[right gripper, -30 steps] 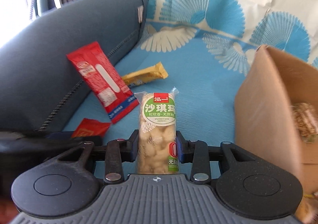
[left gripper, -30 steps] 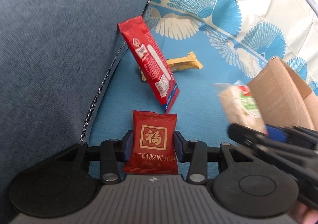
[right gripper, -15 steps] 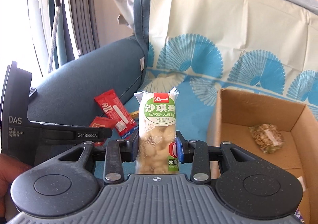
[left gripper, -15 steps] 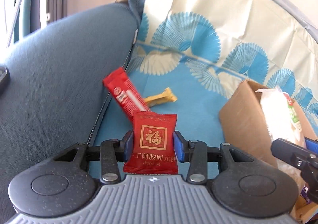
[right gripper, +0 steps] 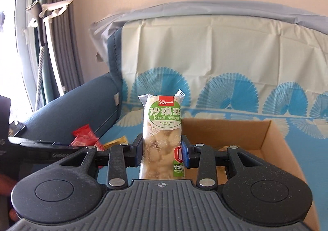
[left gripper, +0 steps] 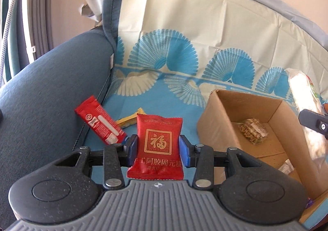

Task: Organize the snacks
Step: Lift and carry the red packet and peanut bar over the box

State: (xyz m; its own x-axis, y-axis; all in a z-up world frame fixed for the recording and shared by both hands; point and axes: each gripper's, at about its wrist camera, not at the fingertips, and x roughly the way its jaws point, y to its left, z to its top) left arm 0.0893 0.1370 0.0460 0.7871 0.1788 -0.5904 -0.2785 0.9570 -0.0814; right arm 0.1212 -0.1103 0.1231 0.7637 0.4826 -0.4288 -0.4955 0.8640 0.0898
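Note:
My left gripper [left gripper: 156,149] is shut on a small red snack packet [left gripper: 158,142] with gold characters, held upright left of an open cardboard box [left gripper: 213,122]. My right gripper [right gripper: 162,149] is shut on a clear sachima bar with a green label [right gripper: 164,128], held upright above the box's near left part [right gripper: 274,134]. The bar and right gripper show at the left wrist view's right edge [left gripper: 305,108]. A clear nut-bar packet [left gripper: 253,130] lies on the box floor. A long red packet [left gripper: 100,122] and a yellow bar [left gripper: 130,121] lie on the blue cloth.
The box stands on a blue and cream fan-patterned cloth [left gripper: 164,91] over a sofa seat. A dark blue sofa armrest [left gripper: 41,87] rises on the left. The cloth-covered backrest [right gripper: 225,50] is behind. Curtains [right gripper: 59,46] and a window are far left.
Both grippers have risen and drawn back from the seat with their snacks. The right gripper has moved over to the box. The box interior has come into view.

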